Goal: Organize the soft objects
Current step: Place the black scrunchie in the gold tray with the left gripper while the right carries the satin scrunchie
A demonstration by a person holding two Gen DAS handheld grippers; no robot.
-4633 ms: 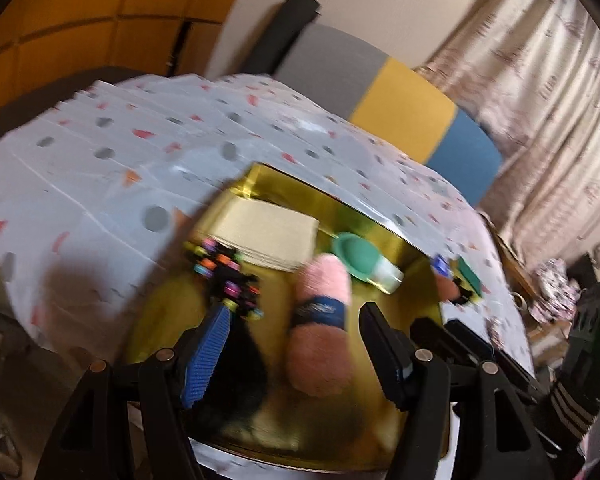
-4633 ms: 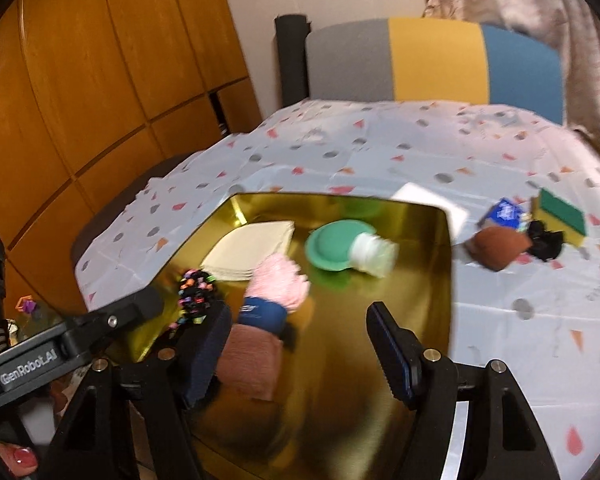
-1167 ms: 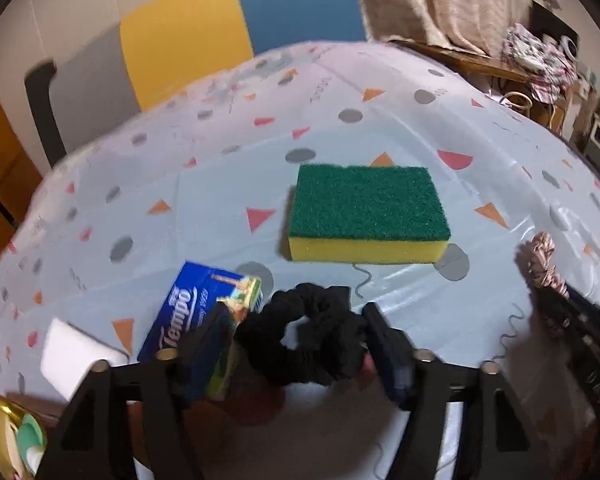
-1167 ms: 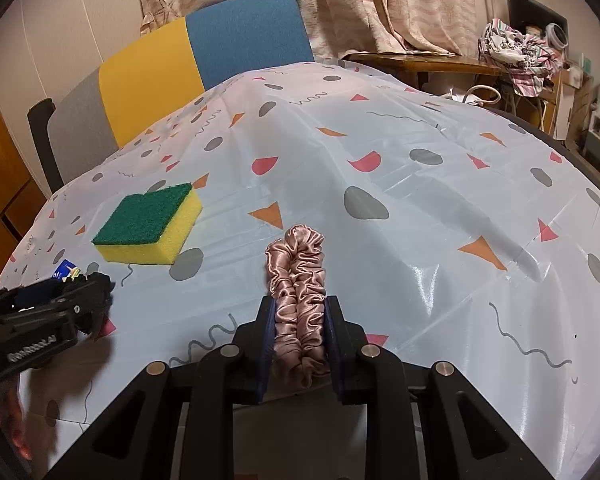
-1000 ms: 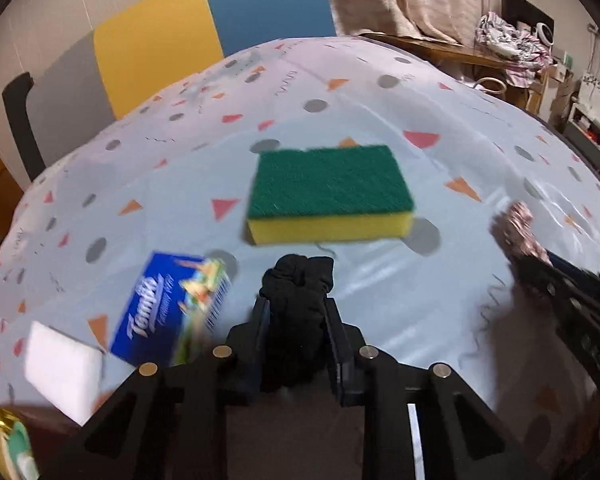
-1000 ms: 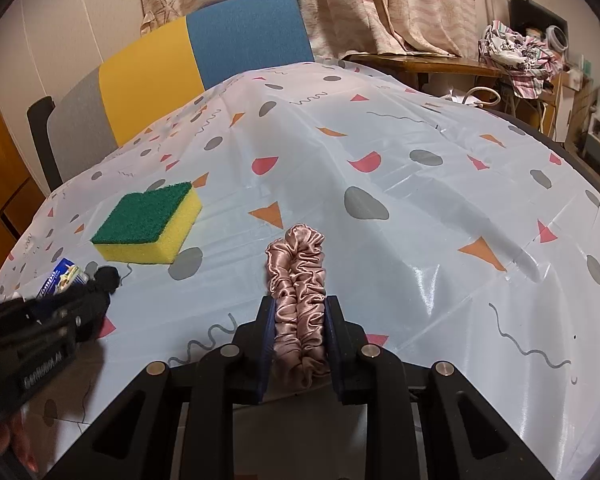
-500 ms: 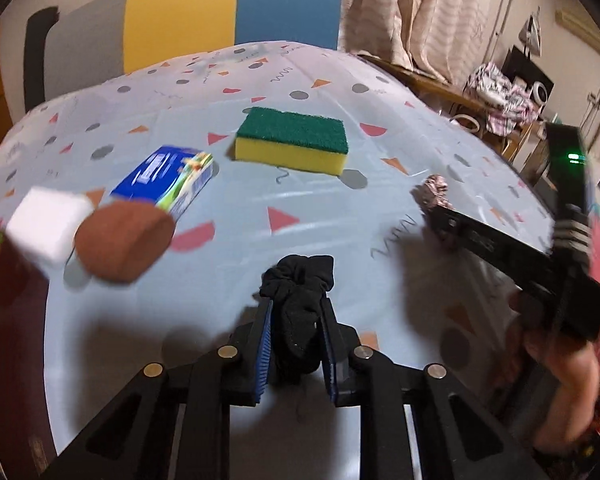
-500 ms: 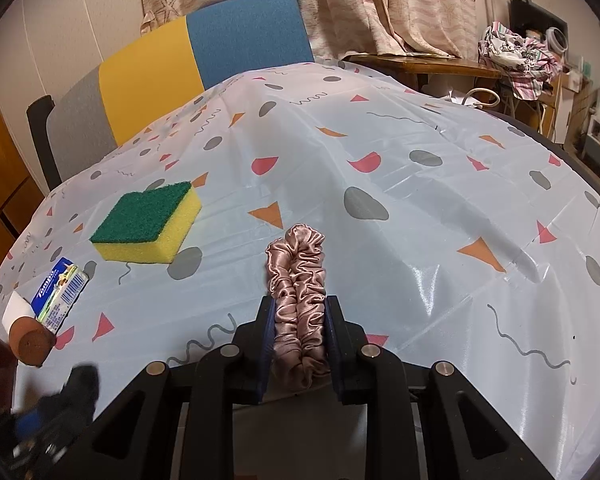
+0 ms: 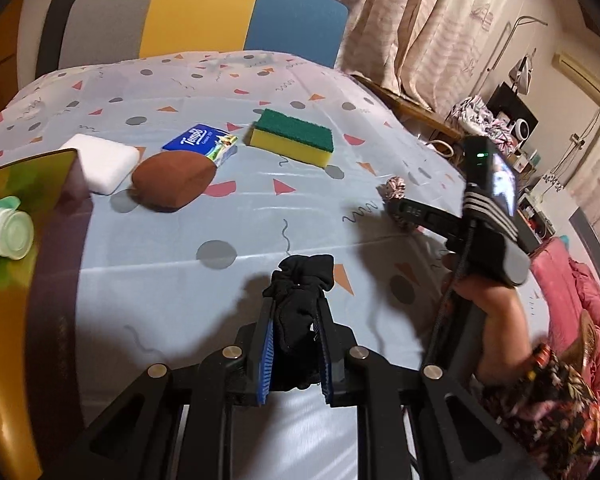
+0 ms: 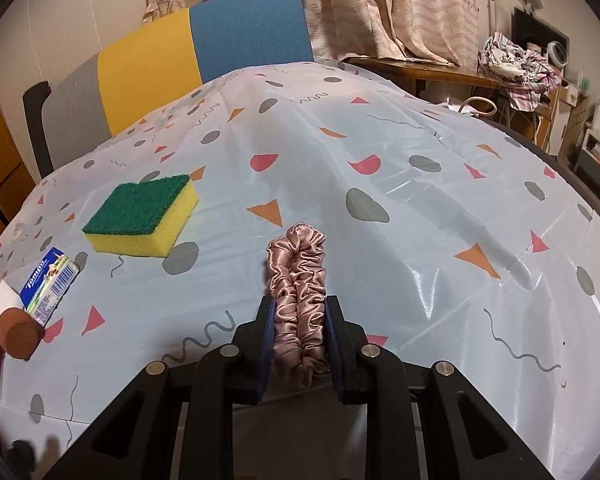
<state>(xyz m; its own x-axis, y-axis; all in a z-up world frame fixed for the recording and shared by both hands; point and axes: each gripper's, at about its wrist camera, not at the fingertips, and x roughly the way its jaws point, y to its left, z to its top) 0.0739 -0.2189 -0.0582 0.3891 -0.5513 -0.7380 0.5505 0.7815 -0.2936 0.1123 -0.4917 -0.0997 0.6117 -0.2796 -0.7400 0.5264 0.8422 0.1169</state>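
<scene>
Your left gripper (image 9: 294, 312) is clenched on the black scrunchie (image 9: 300, 300): both pads press the fabric flat, and the loose end sticks out at 12 o'clock from the fingertips. I judge you pinched it in the middle so the soft ring cannot slip out while you carry it. The jaws have just been closing a little more on it, with the scrunchie between them.

Your right gripper (image 10: 300, 320) is also clamped, and it grasps the pink satin scrunchie (image 10: 298, 280), which stands up between the pads above the patterned tablecloth (image 10: 420, 200).

From the left wrist view, the gold tray (image 9: 20, 184) lies at 9 o'clock, at the edge of the picture, with a green and white bottle (image 9: 4, 232) already in it. It looks like the place where the soft things are collected, so probably the black scrunchie must go there.

On the cloth, not yet collected, are the brown pouch (image 9: 174, 178) at about 11 o'clock, the white block (image 9: 104, 158) touching the tray corner, the blue tissue pack (image 9: 202, 142) just behind the pouch, and the green and yellow sponge (image 9: 292, 138) at 12 o'clock.
</scene>
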